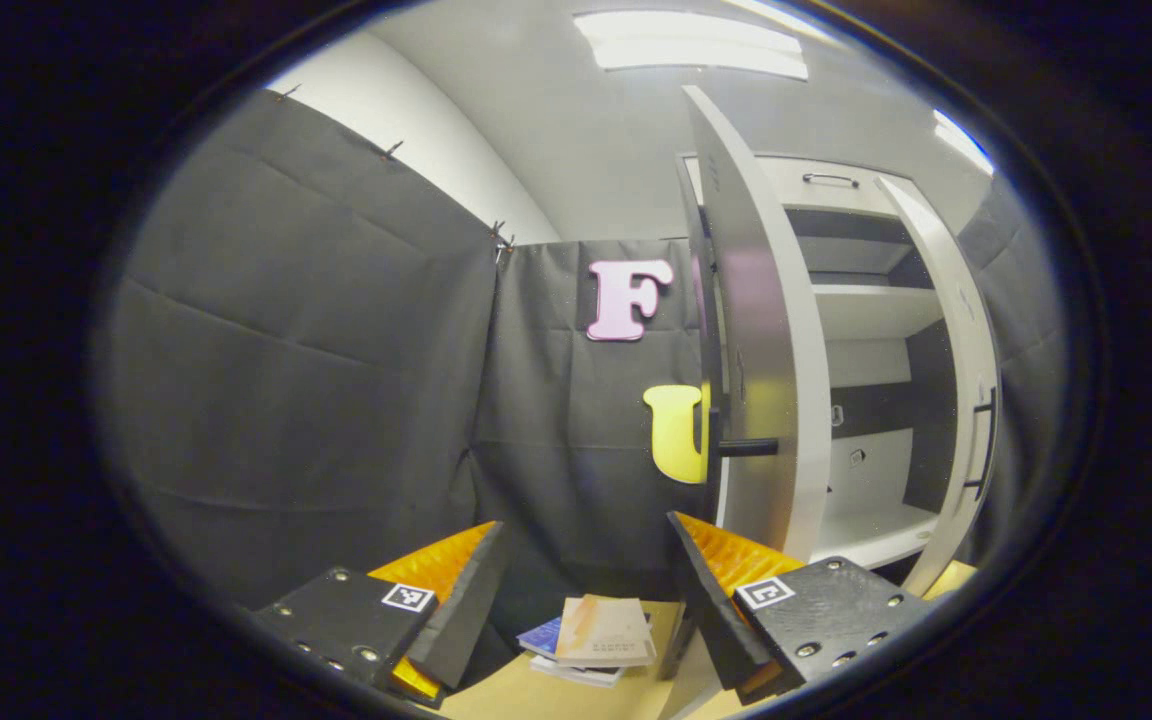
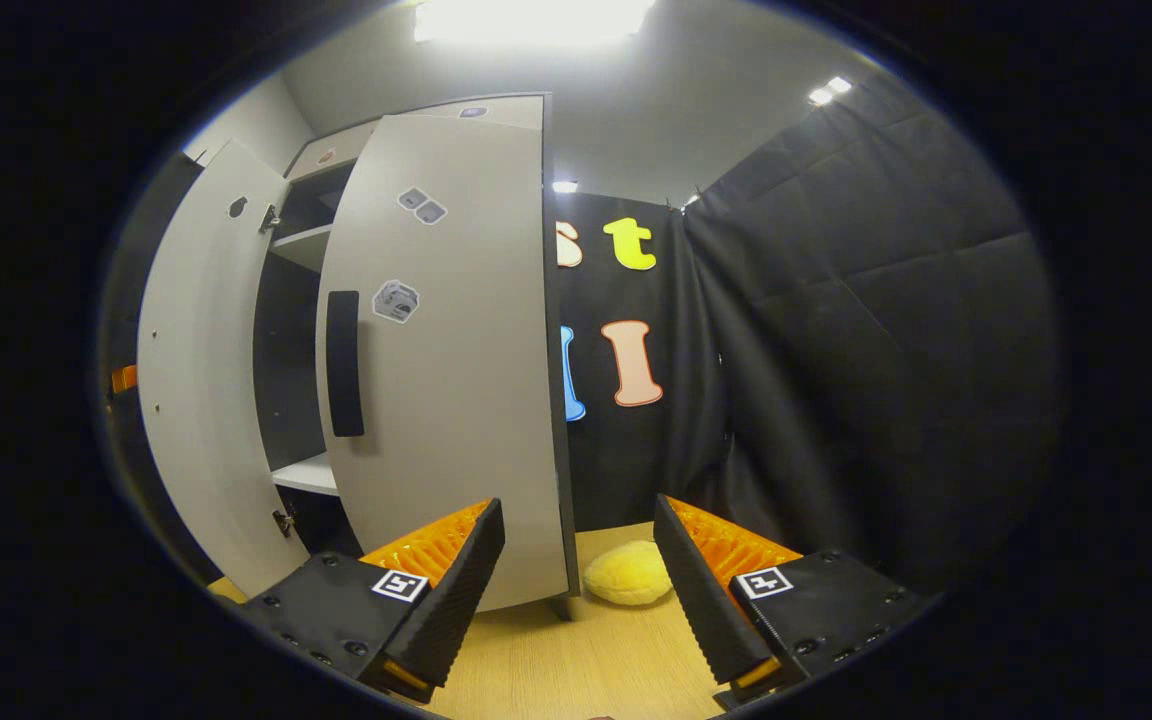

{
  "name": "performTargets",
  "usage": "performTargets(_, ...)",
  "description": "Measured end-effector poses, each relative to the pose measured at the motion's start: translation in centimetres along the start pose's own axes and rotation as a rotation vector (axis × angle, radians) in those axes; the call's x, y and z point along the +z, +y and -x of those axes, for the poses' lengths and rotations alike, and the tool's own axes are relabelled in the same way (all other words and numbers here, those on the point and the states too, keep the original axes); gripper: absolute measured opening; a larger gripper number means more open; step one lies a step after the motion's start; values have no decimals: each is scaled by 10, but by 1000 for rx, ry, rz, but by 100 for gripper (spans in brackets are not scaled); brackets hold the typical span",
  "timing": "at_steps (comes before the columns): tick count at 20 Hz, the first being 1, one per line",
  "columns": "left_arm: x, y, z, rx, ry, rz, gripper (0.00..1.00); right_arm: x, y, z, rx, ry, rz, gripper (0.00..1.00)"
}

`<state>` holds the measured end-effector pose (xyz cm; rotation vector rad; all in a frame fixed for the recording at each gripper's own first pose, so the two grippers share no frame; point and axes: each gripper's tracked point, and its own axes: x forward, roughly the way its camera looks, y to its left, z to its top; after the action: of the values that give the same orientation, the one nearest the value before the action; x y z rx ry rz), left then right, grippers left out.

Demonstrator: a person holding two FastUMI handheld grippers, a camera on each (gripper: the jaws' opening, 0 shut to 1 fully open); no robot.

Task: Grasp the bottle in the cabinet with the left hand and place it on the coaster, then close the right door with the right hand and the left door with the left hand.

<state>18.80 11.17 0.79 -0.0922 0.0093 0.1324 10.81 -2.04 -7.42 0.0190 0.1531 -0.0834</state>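
In the left gripper view the white cabinet [image 1: 866, 330] stands ahead on the right with both doors swung open. Its left door [image 1: 761, 360] is nearest, edge-on, with a black handle [image 1: 748, 447]. Its right door [image 1: 971, 390] hangs farther off. The shelves I can see are bare. My left gripper [image 1: 581, 600] is open and holds nothing, just left of the left door. In the right gripper view the right door [image 2: 446, 380] with its dark handle [image 2: 343, 365] stands half open just ahead. My right gripper [image 2: 576, 590] is open below it, holding nothing.
A small stack of books [image 1: 596, 635] lies on the wooden table [image 1: 536, 695] between my left fingers. A yellow soft lump [image 2: 628, 572] rests on the table [image 2: 576, 670] by the right door's lower corner. Black cloth walls close in behind and beside.
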Motion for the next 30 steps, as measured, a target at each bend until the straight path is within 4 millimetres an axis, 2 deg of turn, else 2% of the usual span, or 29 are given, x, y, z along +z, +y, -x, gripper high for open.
performTargets(1, 0, -1, 1, 5, 1, 1, 100, 0, -3, 0, -1, -1, 1, 96)
performTargets(7, 2, -19, 11, -5, -6, -9, 100, -2, -16, 1, 15, 5, 1, 96)
performTargets(8, 1, -25, 15, -7, -7, -11, 100, -3, -18, 0, 18, 7, 5, 92)
performTargets(9, 1, -30, 17, -10, -8, -13, 100, -2, -20, 0, 19, 8, 8, 92)
performTargets(10, 1, -35, 20, -14, -9, -12, 100, -1, -24, 1, 19, 4, 9, 96)
performTargets(11, 2, -38, 22, -18, -10, -10, 100, 1, -27, 1, 17, 0, 9, 96)
performTargets(12, 2, -41, 23, -21, -11, -8, 100, 2, -29, 2, 17, -3, 8, 92)
performTargets(17, 5, -60, 23, -52, -11, -11, 100, 8, -38, 2, 14, -12, 3, 96)
performTargets(24, 7, -95, 29, -113, -30, -10, 99, 9, -35, 8, 35, -20, 25, 96)
performTargets(25, 7, -101, 29, -127, -31, -7, 99, 9, -36, 10, 35, -21, 27, 92)
performTargets(26, 7, -109, 27, -143, -30, -4, 99, 9, -37, 11, 35, -21, 28, 92)
performTargets(27, 8, -116, 25, -160, -30, -1, 99, 9, -38, 12, 33, -21, 25, 96)
performTargets(28, 8, -123, 26, -179, -30, 3, 100, 8, -39, 14, 33, -20, 21, 96)
performTargets(29, 8, -132, 25, -198, -31, 7, 100, 8, -40, 15, 32, -18, 17, 92)
performTargets(30, 8, -143, 23, -214, -33, 8, 100, 8, -43, 13, 30, -15, 16, 96)
